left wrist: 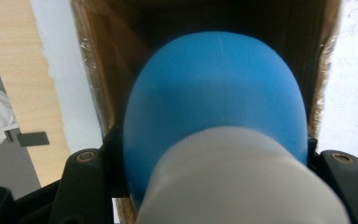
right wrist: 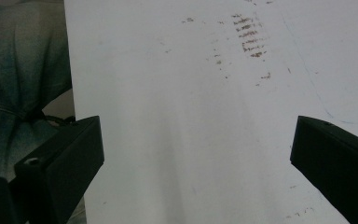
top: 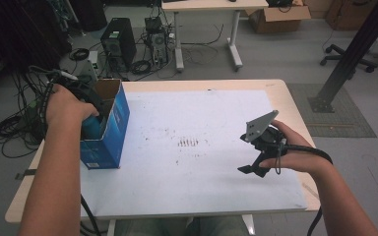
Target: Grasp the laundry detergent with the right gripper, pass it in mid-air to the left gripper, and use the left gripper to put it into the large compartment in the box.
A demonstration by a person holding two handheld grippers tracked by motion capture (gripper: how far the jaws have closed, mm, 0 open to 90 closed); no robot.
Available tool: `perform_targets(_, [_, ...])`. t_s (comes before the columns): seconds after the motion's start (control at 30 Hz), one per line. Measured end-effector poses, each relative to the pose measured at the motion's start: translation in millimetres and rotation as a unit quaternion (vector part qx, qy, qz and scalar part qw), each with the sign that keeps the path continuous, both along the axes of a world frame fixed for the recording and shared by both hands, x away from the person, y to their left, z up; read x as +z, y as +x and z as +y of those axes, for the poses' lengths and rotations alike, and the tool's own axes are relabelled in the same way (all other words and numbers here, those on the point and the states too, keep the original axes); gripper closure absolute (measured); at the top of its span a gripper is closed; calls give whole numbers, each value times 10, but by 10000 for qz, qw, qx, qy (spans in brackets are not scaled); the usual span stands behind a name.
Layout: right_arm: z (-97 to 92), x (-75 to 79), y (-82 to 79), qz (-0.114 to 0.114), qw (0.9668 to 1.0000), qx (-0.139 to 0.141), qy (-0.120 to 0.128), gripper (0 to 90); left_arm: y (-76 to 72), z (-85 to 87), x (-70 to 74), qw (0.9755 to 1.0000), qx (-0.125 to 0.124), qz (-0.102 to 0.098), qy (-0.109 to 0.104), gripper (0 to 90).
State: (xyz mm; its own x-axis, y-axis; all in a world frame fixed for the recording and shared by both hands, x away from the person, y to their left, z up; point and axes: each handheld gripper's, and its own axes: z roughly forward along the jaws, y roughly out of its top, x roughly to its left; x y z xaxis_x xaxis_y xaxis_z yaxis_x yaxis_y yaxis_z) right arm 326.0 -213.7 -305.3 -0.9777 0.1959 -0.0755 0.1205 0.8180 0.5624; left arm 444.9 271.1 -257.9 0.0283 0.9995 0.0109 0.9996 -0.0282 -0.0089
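Left gripper [top: 91, 105]: pointed down into the open top of the blue box, gripped by the left hand [top: 64, 105]; clamped on a blue rounded object.
Held object [left wrist: 214, 107]: blue, rounded, smooth, with a pale grey-white part [left wrist: 242, 182] nearer the camera; squeezed between the two black jaws in the left gripper view; exact kind impossible to tell.
Object's place: at the mouth of the box, brown cardboard inner walls all around it.
Blue box [top: 110, 132]: stood upright at the left edge of the table, top open, brown inside, blue printed outside.
Right gripper [top: 250, 169]: hung just over the white sheet on the right side of the table, well apart from the box; jaws spread wide, nothing between them.
Right hand [top: 295, 155]: wrapped around the gripper body, grey three-cornered plate [top: 259, 125] on top.
White sheet [top: 202, 162]: covered most of the table, marked near the middle with small brown smudges [top: 188, 142].
Table [top: 293, 105]: light wood, bare rim around the sheet.
Floor beyond: computer towers [top: 118, 42] and tangled cables.
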Motion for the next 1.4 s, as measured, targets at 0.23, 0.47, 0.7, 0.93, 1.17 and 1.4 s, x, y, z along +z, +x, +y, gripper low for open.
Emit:
perform_targets(0.23, [14, -9, 13, 18, 10000, 5, -14, 27, 15, 10, -117, 10000, -19, 65, -37, 393])
perform_targets(0.47, [14, -20, 22, 25, 10000, -16, -23, 27, 25, 5, -193, 9999, -47, 121, -55, 393])
perform_targets(0.7, [10, -41, 24, 33, 10000, -40, -16, 27, 25, -9, -259, 9998, -59, 164, -5, 392])
perform_targets(0.93, [-3, -55, 27, 64, 10000, -17, -13, 27, 25, -14, -307, 9998, -85, 176, 15, 392])
perform_targets(1.17, [-6, -77, 26, 88, 10000, -31, -24, 28, 24, -26, -316, 9998, -25, 196, 38, 391])
perform_targets(1.4, [-13, -67, 16, 95, 9999, -35, -25, 27, 15, 5, -318, 9998, 61, 207, -19, 390])
